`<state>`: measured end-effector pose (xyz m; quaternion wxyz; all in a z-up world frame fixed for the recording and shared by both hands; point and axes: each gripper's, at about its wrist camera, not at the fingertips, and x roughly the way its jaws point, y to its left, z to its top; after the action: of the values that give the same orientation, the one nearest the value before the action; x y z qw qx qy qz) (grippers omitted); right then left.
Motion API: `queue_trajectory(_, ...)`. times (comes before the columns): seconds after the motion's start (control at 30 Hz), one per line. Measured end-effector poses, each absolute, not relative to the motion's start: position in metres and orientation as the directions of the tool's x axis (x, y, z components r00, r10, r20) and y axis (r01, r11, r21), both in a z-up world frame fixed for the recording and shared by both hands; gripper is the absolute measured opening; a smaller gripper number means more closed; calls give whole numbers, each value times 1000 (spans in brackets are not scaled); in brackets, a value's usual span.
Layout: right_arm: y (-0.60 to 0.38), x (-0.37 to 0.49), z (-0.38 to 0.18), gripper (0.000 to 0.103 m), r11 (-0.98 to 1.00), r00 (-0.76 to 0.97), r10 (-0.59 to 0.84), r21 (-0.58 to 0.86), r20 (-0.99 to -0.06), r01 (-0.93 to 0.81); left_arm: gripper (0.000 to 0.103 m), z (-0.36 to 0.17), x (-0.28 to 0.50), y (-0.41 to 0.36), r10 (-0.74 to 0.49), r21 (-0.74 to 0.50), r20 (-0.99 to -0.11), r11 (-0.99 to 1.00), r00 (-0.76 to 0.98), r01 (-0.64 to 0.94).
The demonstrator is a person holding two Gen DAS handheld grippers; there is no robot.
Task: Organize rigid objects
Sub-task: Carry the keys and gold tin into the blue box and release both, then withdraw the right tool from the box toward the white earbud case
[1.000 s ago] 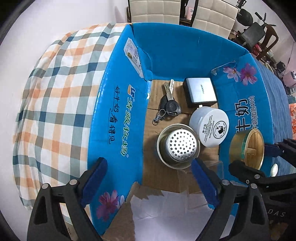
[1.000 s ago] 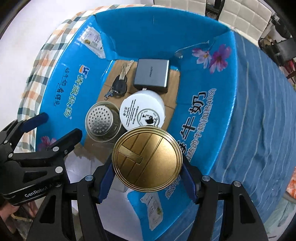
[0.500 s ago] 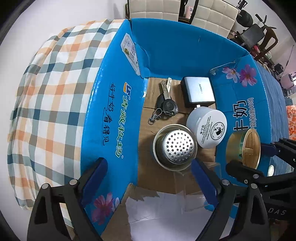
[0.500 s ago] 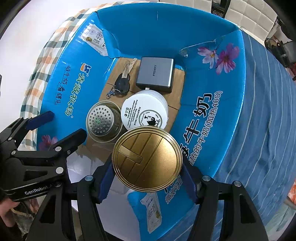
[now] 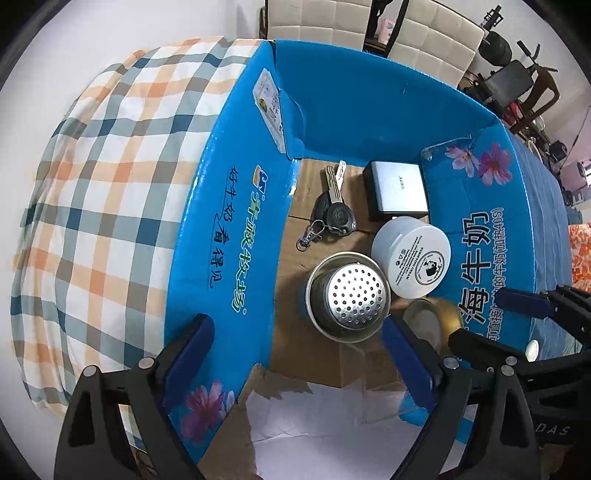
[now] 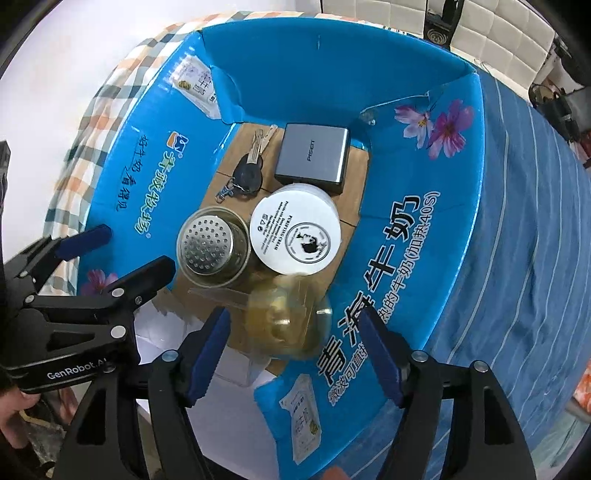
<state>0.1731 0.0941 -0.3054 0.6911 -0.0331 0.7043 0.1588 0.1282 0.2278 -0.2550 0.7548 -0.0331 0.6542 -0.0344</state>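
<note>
An open blue cardboard box [image 5: 221, 236] [image 6: 413, 229] holds a perforated steel cup [image 5: 349, 297] [image 6: 212, 251], a white cream jar [image 5: 413, 254] [image 6: 295, 229], a car key with ring [image 5: 334, 216] [image 6: 245, 173] and a grey power bank [image 5: 397, 190] [image 6: 314, 157]. A gold round tin [image 6: 288, 321] [image 5: 434, 321] is blurred, below the jar inside the box, between my right gripper's [image 6: 295, 354] spread blue pads and free of them. My left gripper [image 5: 295, 354] is open over the box's near left wall.
The box sits on a surface with a plaid cloth [image 5: 92, 206] on the left and a blue striped cloth [image 6: 535, 258] on the right. Padded chairs [image 5: 369, 22] stand behind. White paper [image 5: 321, 424] lies at the box's near end.
My right gripper has opened and let go of the gold tin, which has dropped into the box beside the jar. The left gripper stays open.
</note>
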Motion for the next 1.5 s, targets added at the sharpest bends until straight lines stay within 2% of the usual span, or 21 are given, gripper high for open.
queue_trajectory(0.2,91,168,-296,79,957,-23,152,153,-988,-245,98,-243,122,226,-61,-60,-983,998,173,9)
queue_trajectory(0.27,88,161,-288,87,964,-3,151,148,-988,-222,98,-236,118,227,-42,-41,-980,999,195,9)
queue_trajectory(0.37,83,149,-272,92,971,40,152,142,-988,-194,98,-226,113,227,-33,-32,-975,999,218,9)
queue_trajectory(0.6,72,130,-238,92,974,107,179,161,-978,-162,98,-188,95,220,1,6,-955,1000,295,14)
queue_trajectory(1.03,19,107,-172,92,958,202,277,254,-939,-134,98,-120,74,176,-16,-4,-911,1000,413,30)
queue_trajectory(1.33,-71,93,-164,92,961,245,268,277,-932,1,98,-127,78,121,-51,-14,-918,995,394,98)
queue_trajectory(1.5,-146,82,-201,92,956,197,200,235,-960,176,98,-154,79,77,-89,-38,-936,987,342,155)
